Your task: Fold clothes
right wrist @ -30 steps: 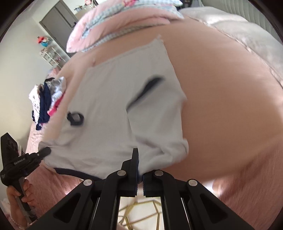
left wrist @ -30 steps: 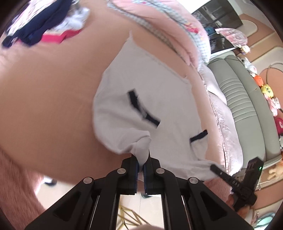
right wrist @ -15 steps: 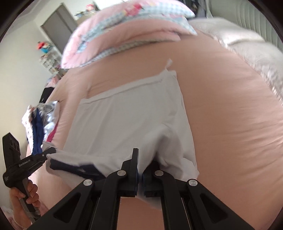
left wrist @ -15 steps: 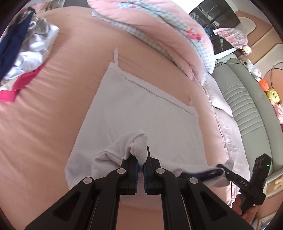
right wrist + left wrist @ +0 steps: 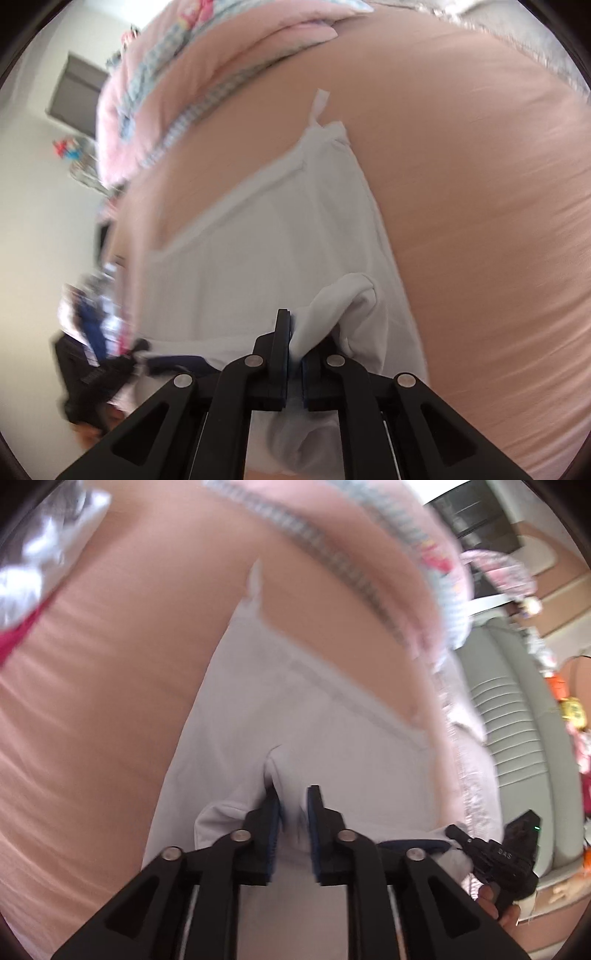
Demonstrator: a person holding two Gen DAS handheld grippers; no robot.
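The white garment (image 5: 314, 716) is lying spread on the pink bed sheet (image 5: 110, 664), reaching away from both grippers toward the pillows (image 5: 388, 554), its far hem and a small white tag (image 5: 319, 101) pointing at them. The near edge is being doubled over onto the body of the cloth, with a dark blue trim (image 5: 413, 845) showing between the two tools.

The left gripper (image 5: 293, 805) is standing with its jaws parted, cloth lying in the gap and bunching just ahead of the left pad; it looks released or releasing. The right gripper (image 5: 295, 343) is clenched on a gathered lump of the same garment, the fabric puffing out ahead and to the right of its fingers.

Judging by this, a fold of the near edge is being laid down. To do it well, the right side should be carried as far forward as the left, so the folded edge is running straight and parallel to the far hem. The pinched lump ought to be lowered flat before the jaws are opening, otherwise a ridge is staying in the fold. Pulling gently outward, away from the other gripper, is keeping the layer taut. The left tool should be withdrawing straight back, low and slow, so its pads are not dragging the settled cloth.

A pile of other clothes (image 5: 37, 565) is lying well off to the left.
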